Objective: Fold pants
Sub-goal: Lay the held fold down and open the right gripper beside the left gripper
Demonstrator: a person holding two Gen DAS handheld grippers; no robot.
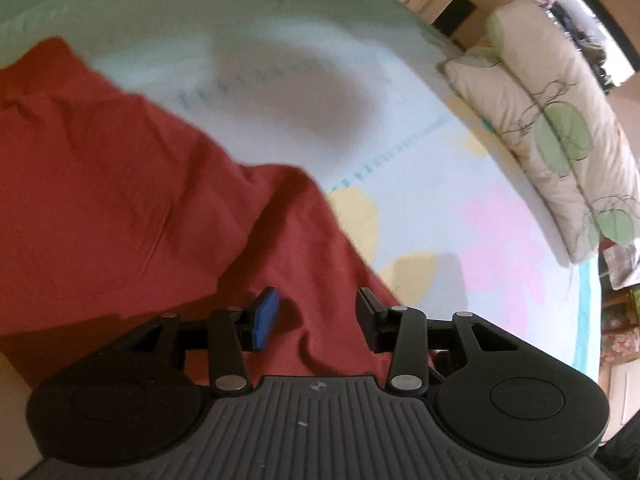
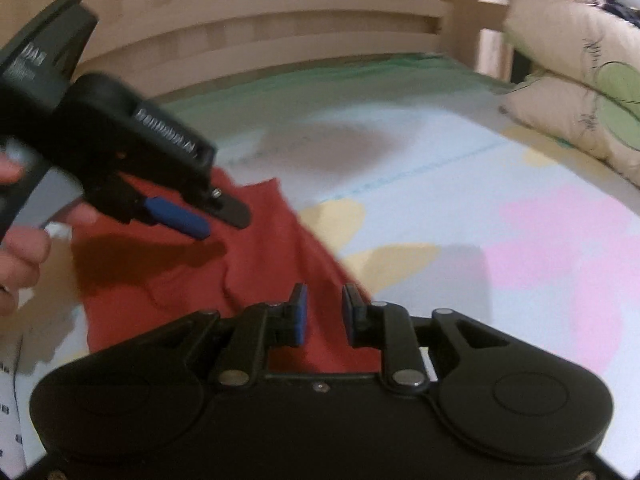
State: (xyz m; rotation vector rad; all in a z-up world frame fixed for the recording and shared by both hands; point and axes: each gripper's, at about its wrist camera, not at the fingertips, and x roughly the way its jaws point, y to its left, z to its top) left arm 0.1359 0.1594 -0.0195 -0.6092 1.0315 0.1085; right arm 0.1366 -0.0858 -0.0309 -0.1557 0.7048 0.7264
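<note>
Red pants lie spread on a bed with a pale flowered sheet. In the left wrist view they fill the left side and run under my left gripper, which is open just above the cloth and holds nothing. In the right wrist view the pants lie left of centre. My right gripper is open a little way over their edge, empty. The left gripper also shows there, hovering above the cloth at the left, held by a hand.
Two pillows with green leaf print lie along the bed's right side, also in the right wrist view. A wooden headboard stands at the far end. Furniture and clutter stand beyond the right edge.
</note>
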